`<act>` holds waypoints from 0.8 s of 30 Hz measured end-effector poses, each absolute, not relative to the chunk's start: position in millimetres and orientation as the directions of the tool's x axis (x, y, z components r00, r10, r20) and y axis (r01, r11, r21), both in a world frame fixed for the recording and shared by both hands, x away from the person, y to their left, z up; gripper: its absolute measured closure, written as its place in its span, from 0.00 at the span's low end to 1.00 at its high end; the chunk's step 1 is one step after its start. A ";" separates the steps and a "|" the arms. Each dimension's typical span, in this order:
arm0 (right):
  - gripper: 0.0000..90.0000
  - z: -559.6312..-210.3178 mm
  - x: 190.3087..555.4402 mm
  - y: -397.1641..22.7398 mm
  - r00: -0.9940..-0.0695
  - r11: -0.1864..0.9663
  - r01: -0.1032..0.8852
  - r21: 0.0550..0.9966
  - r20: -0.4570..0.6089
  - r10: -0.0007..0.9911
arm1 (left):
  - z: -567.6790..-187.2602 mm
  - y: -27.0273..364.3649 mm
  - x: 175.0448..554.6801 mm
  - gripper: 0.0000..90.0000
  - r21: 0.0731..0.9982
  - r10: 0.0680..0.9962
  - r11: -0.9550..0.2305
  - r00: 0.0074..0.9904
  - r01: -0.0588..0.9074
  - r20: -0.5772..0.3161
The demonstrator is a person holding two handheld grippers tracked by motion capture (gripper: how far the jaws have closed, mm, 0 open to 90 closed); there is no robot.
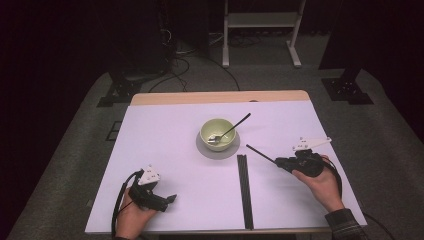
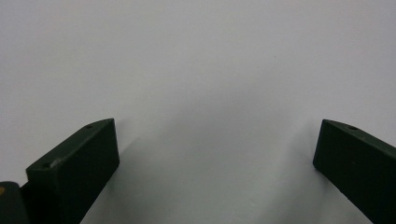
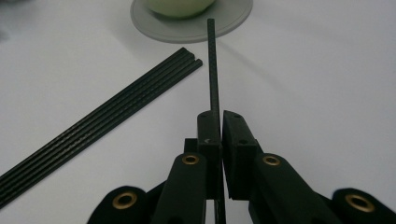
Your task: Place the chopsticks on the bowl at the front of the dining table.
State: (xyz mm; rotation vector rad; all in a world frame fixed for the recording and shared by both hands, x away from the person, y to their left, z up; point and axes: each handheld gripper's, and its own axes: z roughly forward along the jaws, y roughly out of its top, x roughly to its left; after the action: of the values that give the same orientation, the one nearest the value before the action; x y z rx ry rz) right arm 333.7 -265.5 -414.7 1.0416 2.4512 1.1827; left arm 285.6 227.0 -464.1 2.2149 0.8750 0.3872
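High view: above the near edge of the table, facing forward and down. Left gripper view: close over bare tabletop. Right gripper view: low, facing the bowl, shared with the high view.

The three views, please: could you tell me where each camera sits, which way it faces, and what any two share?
High view: above the person's side, facing forward and down on the white table; both hands, left gripper, right gripper.
Left gripper view: on the left gripper, facing bare tabletop; jaws open.
Right gripper view: on the right gripper, jaws shut on a black rod, facing the green bowl.
Shared by high and right gripper views: rod bundle, grey saucer.
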 end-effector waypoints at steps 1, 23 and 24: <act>0.95 -412.5 333.5 -266.4 -0.723 0.417 0.499 0.760 0.101 0.683 | -464.2 226.9 285.6 0.00 0.713 0.688 -0.516 0.725 0.474 0.016; 0.95 -384.5 335.8 -252.5 -0.745 0.377 0.451 0.809 0.109 0.658 | -464.1 227.0 285.5 0.00 0.712 0.688 -0.518 0.726 0.475 0.016; 0.95 -384.5 335.8 -252.5 -0.745 0.377 0.451 0.809 0.109 0.658 | -464.1 227.0 285.5 0.00 0.712 0.688 -0.518 0.726 0.475 0.016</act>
State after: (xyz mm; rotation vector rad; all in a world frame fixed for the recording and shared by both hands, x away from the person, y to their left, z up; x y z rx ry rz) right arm 335.8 -252.5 -384.5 0.9886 2.4055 1.3016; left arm 285.5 227.0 -464.1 2.2170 0.8747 0.3868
